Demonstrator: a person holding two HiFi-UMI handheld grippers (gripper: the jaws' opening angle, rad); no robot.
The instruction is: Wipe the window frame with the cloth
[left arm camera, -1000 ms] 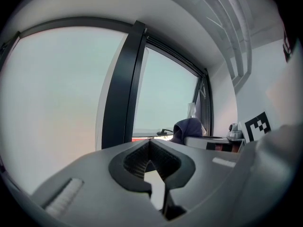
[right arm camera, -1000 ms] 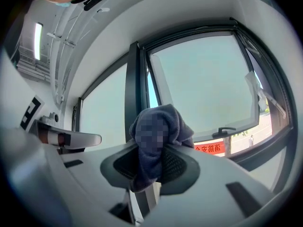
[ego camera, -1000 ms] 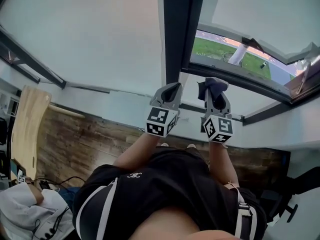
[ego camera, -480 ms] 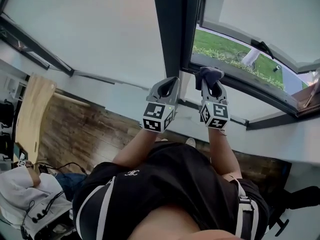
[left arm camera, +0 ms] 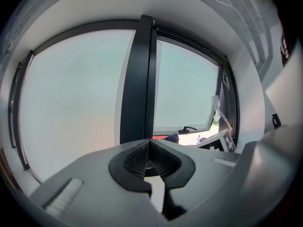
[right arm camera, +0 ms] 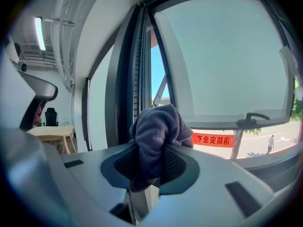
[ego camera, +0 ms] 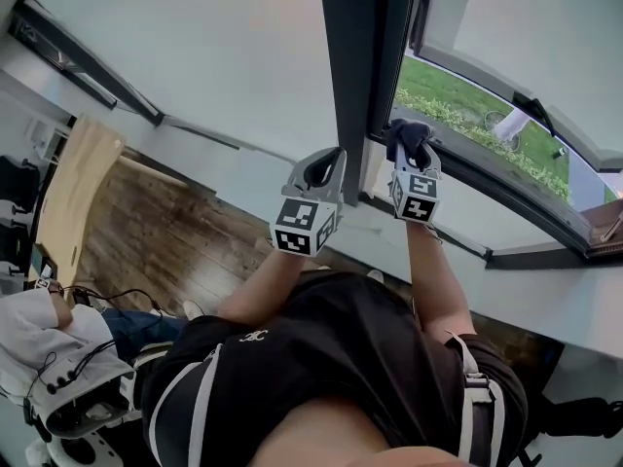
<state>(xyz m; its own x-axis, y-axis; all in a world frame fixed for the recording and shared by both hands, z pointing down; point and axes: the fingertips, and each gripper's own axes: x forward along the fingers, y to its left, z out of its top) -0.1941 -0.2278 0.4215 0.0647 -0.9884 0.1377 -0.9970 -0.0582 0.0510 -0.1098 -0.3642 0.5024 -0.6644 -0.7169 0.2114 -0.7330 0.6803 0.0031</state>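
Cloth (ego camera: 409,132) pinched in my right hand-held gripper (ego camera: 412,147), up by the window frame (ego camera: 355,56).

My right hand-held gripper (right arm camera: 151,156) is clamped on the dark grey cloth (right arm camera: 156,129), which bunches above the jaws and hangs down between them; in the head view it sits just right of the window frame's dark upright, at the near corner of the opening; I cannot tell whether it touches the window frame (right arm camera: 124,79); my left hand-held gripper (ego camera: 326,161) is raised just left of it, in front of the upright; in its own view the left hand-held gripper (left arm camera: 150,146) has its jaws together at the tips with nothing between them, facing the window frame (left arm camera: 139,79); beyond the opening lies grass (ego camera: 458,115); the open sash carries a handle (right arm camera: 255,118).
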